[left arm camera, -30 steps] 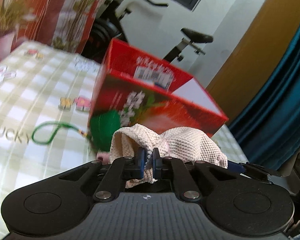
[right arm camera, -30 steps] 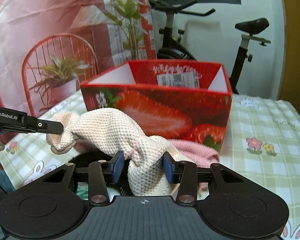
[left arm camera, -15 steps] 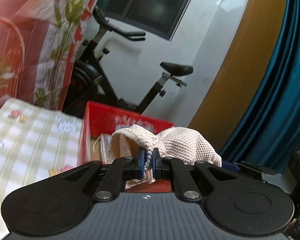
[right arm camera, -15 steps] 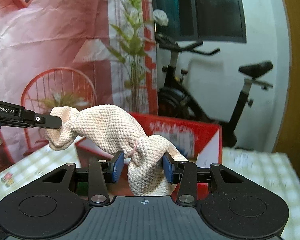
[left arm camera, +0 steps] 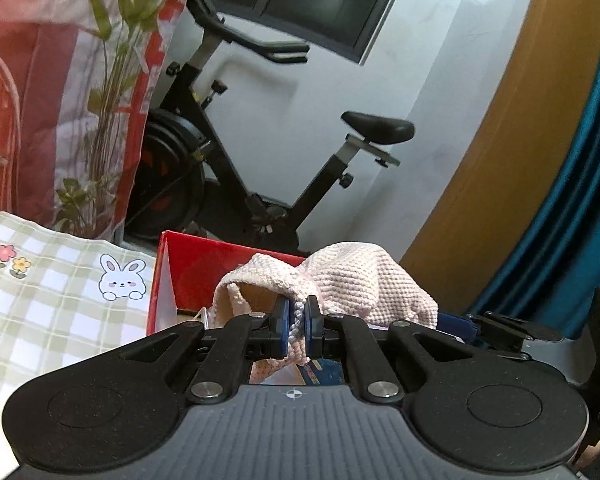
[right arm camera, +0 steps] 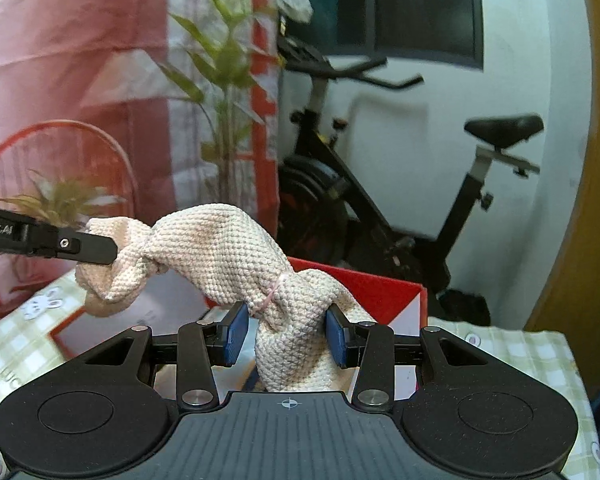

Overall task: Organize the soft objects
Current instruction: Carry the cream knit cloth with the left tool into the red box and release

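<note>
Cream knit cloth [right arm camera: 236, 248] is hanging in the air between both tools, above the open red box [left arm camera: 204, 268] on the checked tablecloth [left arm camera: 40, 312]. Left gripper [left arm camera: 296, 322] is pinching a thin edge, pads nearly together. Right gripper [right arm camera: 287, 330] is clamping the bunched middle, jaws part-spread. It's looking light, floppy, grippy; I'd keep holding edge and bunch.

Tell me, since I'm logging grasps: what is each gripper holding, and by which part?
Both hold the cream knitted cloth: the left gripper pinches a thin edge at one end, the right gripper clamps the bunched part by its pink tie.
</note>
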A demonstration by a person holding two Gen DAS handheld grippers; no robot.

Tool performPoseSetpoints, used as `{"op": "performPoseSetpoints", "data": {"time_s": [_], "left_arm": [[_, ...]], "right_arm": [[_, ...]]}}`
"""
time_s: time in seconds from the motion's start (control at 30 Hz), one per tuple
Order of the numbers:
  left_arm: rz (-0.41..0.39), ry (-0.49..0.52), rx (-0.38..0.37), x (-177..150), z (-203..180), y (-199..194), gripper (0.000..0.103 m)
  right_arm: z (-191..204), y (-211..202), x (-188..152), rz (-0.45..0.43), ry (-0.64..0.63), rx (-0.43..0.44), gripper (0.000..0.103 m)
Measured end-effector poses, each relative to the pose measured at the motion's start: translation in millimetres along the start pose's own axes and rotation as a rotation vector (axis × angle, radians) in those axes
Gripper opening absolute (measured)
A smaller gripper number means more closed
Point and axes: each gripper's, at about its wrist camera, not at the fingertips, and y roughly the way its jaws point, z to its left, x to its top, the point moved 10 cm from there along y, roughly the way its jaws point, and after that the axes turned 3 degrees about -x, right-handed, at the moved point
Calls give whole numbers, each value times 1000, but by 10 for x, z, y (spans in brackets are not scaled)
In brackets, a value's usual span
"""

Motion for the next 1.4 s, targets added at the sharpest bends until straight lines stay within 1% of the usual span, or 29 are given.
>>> {"op": "performPoseSetpoints", "data": {"time_s": [0.17, 0.37, 0.47, 0.57, 0.63, 0.67, 0.73, 0.77, 0.8, 0.87, 0.93, 0.97, 1.03, 1.17, 1.23, 1.27, 1.3, 1.33, 1.37, 1.4], "left_arm": [[58, -44, 10, 51, 150, 327, 8], [100, -57, 40, 80, 305, 578, 9], [115, -48, 49, 91, 343, 668, 9], [129, -37, 57, 85, 365, 725, 10], [137, -25, 65, 77, 372, 757, 10], [143, -17, 68, 71, 371, 770, 14], [148, -6, 69, 67, 369, 790, 29], [146, -2, 71, 71, 374, 786, 46], [139, 3, 74, 80, 369, 772, 57], [125, 12, 69, 104, 351, 732, 58], [127, 16, 65, 114, 329, 698, 58], [127, 21, 65, 119, 313, 679, 60], [125, 38, 69, 126, 282, 622, 65], [113, 73, 82, 132, 217, 486, 75], [112, 87, 89, 124, 196, 427, 81], [112, 95, 95, 114, 183, 390, 85], [114, 104, 102, 96, 164, 348, 90], [116, 112, 109, 76, 148, 310, 93], [120, 121, 116, 53, 132, 270, 97], [126, 129, 125, 30, 122, 229, 101]], "right_arm": [[-157, 423, -18, 97, 56, -17, 39], [-278, 800, -90, 201, 116, -14, 39], [-289, 916, -96, 232, 138, -15, 39], [-291, 994, -101, 249, 126, -25, 40], [-289, 1023, -111, 257, 118, -35, 42], [-289, 1033, -118, 260, 113, -41, 43], [-298, 1030, -129, 256, 102, -62, 45], [-308, 1021, -132, 253, 100, -66, 46], [-307, 1011, -132, 252, 99, -67, 49], [-299, 975, -126, 245, 97, -63, 53], [-283, 927, -108, 234, 82, -64, 58], [-278, 898, -100, 228, 76, -65, 59], [-266, 827, -79, 217, 69, -62, 63], [-250, 658, -57, 196, 58, -56, 69], [-237, 569, -59, 190, 55, -52, 74], [-230, 524, -66, 187, 55, -51, 76], [-220, 471, -70, 182, 56, -48, 80], [-209, 422, -75, 176, 59, -44, 84], [-201, 376, -82, 171, 59, -39, 87], [-192, 328, -91, 169, 57, -37, 92]]}}
